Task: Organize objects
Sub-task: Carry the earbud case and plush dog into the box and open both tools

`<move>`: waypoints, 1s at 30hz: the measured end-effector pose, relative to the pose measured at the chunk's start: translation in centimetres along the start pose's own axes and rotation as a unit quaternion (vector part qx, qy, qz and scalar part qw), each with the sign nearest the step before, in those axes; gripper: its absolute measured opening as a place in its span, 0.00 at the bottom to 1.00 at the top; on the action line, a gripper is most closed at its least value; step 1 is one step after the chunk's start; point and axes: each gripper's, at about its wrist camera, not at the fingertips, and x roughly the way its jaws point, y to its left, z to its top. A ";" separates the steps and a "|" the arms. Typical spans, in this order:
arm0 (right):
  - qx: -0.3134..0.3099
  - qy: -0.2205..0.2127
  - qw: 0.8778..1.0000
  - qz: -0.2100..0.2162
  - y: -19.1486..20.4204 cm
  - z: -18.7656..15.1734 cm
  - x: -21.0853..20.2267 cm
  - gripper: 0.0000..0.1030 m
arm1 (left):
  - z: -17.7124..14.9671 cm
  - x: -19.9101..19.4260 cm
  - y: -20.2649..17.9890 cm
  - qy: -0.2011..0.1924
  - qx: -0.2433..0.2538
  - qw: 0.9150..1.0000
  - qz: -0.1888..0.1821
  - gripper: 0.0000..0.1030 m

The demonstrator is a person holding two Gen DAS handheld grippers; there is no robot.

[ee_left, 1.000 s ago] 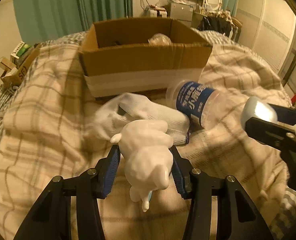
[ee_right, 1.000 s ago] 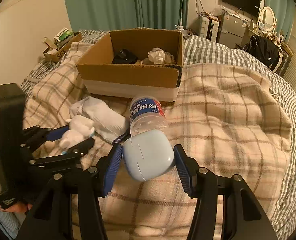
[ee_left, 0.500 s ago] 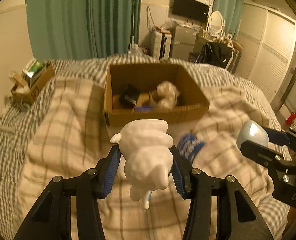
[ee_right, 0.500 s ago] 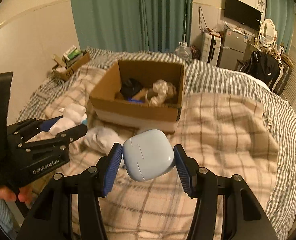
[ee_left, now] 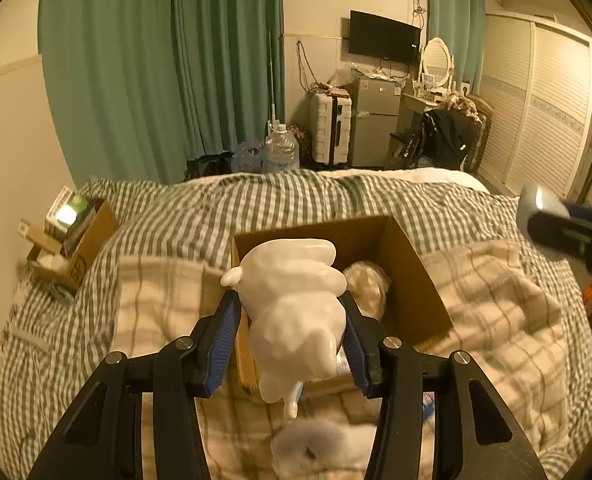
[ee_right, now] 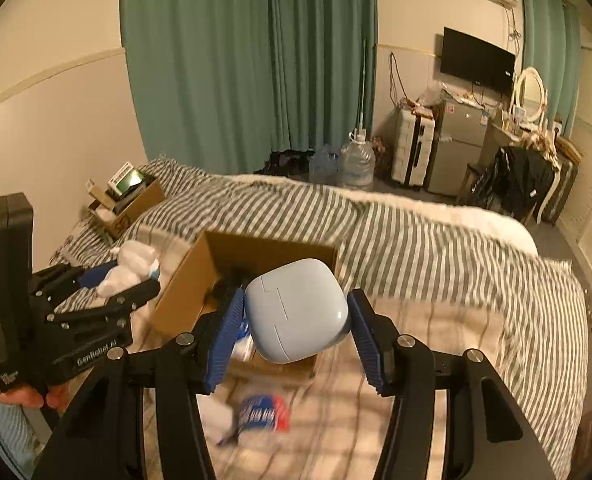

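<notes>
My left gripper [ee_left: 290,320] is shut on a white animal figurine [ee_left: 292,300] and holds it high over the near edge of an open cardboard box [ee_left: 416,280] on the bed. My right gripper [ee_right: 294,320] is shut on a light blue earbud case [ee_right: 296,308] and holds it above the same box [ee_right: 188,280]. The box holds a crumpled pale item [ee_left: 370,286] and dark things. The left gripper with the figurine [ee_right: 130,268] shows at the left of the right wrist view. The case [ee_left: 536,208] shows at the right edge of the left wrist view.
A white sock [ee_left: 328,448] and a blue-labelled water bottle [ee_right: 262,416] lie on the plaid blanket [ee_left: 496,320] in front of the box. A small carton of items [ee_left: 68,240] sits at the bed's left edge. Green curtains, water jugs and a suitcase stand beyond.
Both grippers have risen and moved forward with their objects, from low over the blanket to above the box. The sock and bottle now lie below and behind them.
</notes>
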 end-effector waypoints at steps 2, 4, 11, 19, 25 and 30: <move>-0.010 -0.002 1.000 -0.005 0.1 1.2 1.3 0.52 | 0.6 1.1 0.0 0.000 0.004 1.000 0.003 0.49; -0.017 0.001 1.000 -0.003 0.0 1.9 2.9 0.51 | 0.8 2.2 0.1 0.004 0.002 1.000 0.004 0.49; -0.018 0.046 0.999 0.020 0.4 1.1 11.4 0.51 | -0.9 8.3 -0.3 0.046 0.012 0.999 -0.008 0.49; -0.016 0.081 0.996 0.037 0.2 -1.7 18.2 0.51 | -3.0 12.8 -1.5 0.058 0.034 0.997 -0.028 0.49; 0.008 0.076 0.996 0.044 -0.7 -2.3 19.6 0.52 | -3.6 13.5 -1.9 0.053 0.049 0.997 -0.031 0.52; 0.025 0.027 0.999 0.020 -1.5 -1.3 16.0 0.75 | -2.7 10.8 -2.3 0.041 0.037 0.998 -0.040 0.78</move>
